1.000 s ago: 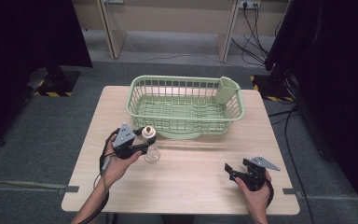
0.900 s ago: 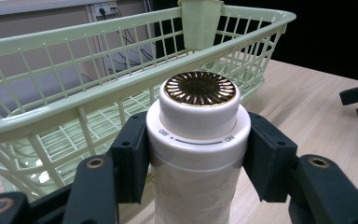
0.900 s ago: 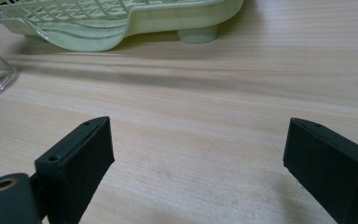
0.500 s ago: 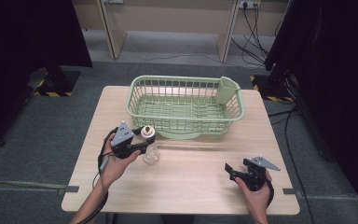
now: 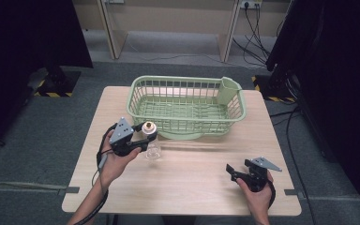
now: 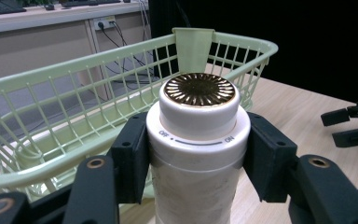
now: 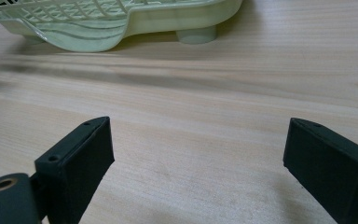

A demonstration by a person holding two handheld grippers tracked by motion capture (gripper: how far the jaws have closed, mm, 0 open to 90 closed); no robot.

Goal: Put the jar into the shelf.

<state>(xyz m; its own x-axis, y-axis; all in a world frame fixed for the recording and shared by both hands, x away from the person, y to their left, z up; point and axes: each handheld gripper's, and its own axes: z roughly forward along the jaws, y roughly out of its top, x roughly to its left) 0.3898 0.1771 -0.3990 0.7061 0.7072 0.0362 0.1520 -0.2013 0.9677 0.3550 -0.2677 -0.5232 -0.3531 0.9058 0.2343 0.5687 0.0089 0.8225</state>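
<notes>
Left hand-held gripper (image 6: 193, 154) clamped on white bottle (image 6: 198, 140), upright beside green basket (image 5: 186, 105) on table (image 5: 192, 178). Position unchanged over last second. Right hand-held gripper (image 7: 198, 163) wide open, empty. Basket drop probably next.

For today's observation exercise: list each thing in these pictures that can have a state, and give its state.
Left gripper: shut on the bottle, jaws at its collar.
Right gripper: open, nothing between its jaws.
Bottle: upright, cap on, beside the basket.
Basket: right way up on the table, nothing inside.
</notes>
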